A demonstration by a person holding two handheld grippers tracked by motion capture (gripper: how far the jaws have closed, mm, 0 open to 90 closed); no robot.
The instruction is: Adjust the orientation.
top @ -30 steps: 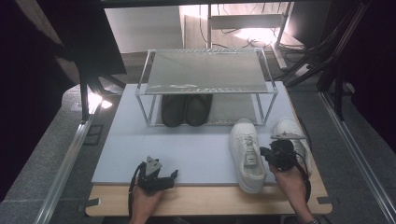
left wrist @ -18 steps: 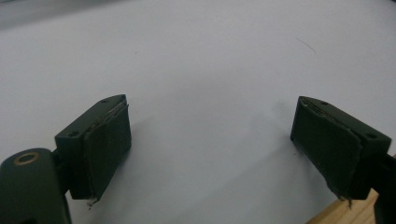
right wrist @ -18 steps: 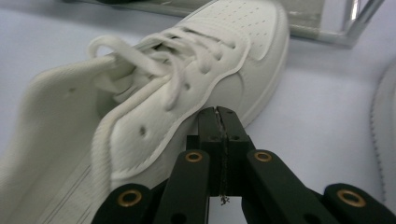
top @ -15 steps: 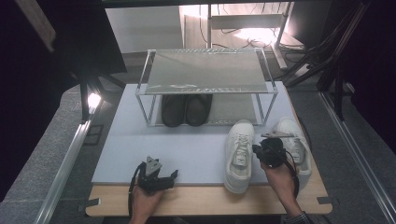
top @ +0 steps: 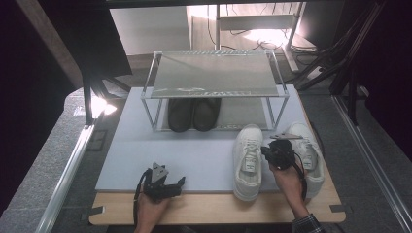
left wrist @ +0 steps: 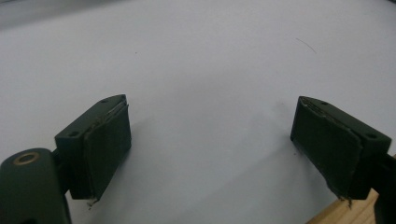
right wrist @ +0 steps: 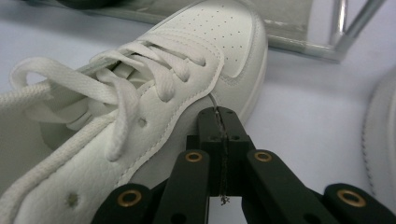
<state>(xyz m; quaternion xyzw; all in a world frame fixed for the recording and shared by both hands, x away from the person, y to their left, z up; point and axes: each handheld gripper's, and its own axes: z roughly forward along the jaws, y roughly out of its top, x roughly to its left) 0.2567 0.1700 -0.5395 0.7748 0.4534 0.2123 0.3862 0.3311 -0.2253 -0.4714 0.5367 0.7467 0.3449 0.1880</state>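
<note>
1. Pale mat (top: pixel 194 155) covers a wooden table (top: pixel 218 211) under a dim room, with a metal rack (top: pixel 214 82) at its far side.
2. Right gripper (right wrist: pixel 219 126) has its fingers (right wrist: pixel 231 130) pressed together with nothing between them; their tips lie against the side of the left white shoe (right wrist: pixel 154 102), just below its lace row.
3. From above, the right gripper (top: pixel 278 151) sits between the two white shoes, the left white shoe (top: pixel 248 160) on one side and the right white shoe (top: pixel 311 155) on the other, both toes pointing at the rack.
4. Left white shoe's toe lies near the rack's front rail; its heel reaches the mat's near edge.
5. Left gripper (left wrist: pixel 210 140) holds its fingers (left wrist: pixel 105 140) wide apart over bare mat, gripping nothing.
6. In the high view the left gripper (top: pixel 163 184) rests at the mat's near edge, well apart from the shoes.
7. Two dark shoes (top: pixel 193 114) stand side by side on the rack's lower level.
</note>
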